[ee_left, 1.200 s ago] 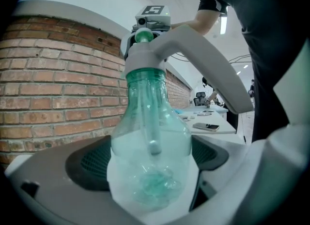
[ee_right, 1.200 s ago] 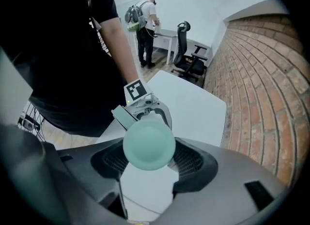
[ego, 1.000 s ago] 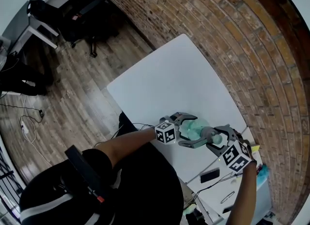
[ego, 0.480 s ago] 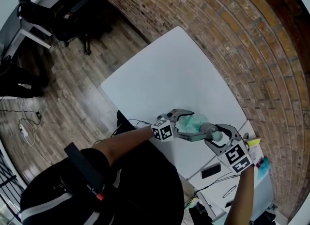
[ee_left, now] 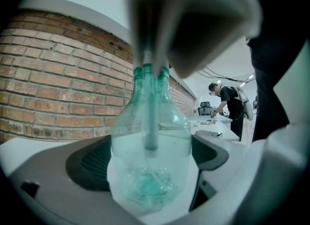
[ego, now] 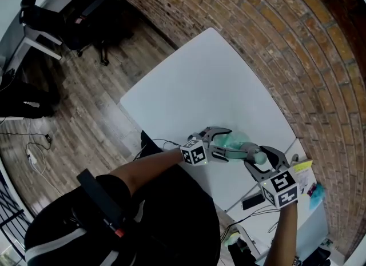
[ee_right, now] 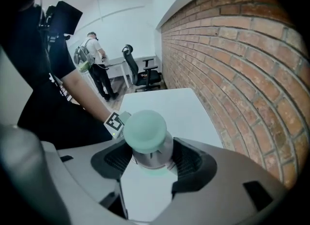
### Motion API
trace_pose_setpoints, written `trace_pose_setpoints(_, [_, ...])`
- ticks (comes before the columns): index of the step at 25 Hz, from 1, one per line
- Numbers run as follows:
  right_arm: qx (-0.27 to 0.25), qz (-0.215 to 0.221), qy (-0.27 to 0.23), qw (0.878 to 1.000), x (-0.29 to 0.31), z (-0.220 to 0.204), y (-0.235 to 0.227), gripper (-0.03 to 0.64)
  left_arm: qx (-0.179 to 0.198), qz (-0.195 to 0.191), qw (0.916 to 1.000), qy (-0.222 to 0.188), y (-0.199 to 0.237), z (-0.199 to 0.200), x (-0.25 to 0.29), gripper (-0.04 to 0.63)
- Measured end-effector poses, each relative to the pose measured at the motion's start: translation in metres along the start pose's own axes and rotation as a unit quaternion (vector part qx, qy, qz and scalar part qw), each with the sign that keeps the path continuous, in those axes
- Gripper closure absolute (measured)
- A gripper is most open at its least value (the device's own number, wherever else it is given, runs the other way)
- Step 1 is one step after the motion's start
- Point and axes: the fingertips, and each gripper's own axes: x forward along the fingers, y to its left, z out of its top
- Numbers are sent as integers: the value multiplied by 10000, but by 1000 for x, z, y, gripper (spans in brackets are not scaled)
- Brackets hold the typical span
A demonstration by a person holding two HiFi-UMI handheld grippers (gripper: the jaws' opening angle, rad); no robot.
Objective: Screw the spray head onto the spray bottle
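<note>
Green-tinted bottle (ee_left: 150, 156): clear plastic, standing upright in the middle of the left gripper view, its base low in the frame and its neck (ee_left: 150, 74) pointing up toward the top edge.
Left gripper (ego: 230, 145): closed around the bottle's round body, one dark pad pressing on each side; in the head view it sits right of centre over the near edge of the white table (ego: 200, 87).
Spray head (ee_right: 145, 132): mint-coloured top over a grey collar, centre of the right gripper view, directly over the bottle's mouth.
Right gripper (ee_right: 151, 160): clamped on the grey collar from both sides, looking steeply down on the head.
Dip tube (ee_left: 151, 117): already inside the bottle, running straight down through the neck into the body.
Key relation: head above, bottle below, both on one vertical line; the two grippers meet at roughly a right angle.
Nearer hand: the right one holds the part that must turn; the left only steadies.
Next move, by my judgement: twist the collar about that vertical line, keeping it square to the neck so the threads do not cross.
</note>
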Motion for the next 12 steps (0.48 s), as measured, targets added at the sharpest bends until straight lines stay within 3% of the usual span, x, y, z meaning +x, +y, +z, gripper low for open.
trace_pose_setpoints(9, [1046, -385, -24, 9938, 0, -1, -4, 351, -127, 27, 9999, 56, 1, -3, 0, 94])
trace_pose_setpoints(12, [1630, -472, -104, 9854, -1, -1, -6, 353, -225, 58, 9997, 114, 0, -6, -1, 94])
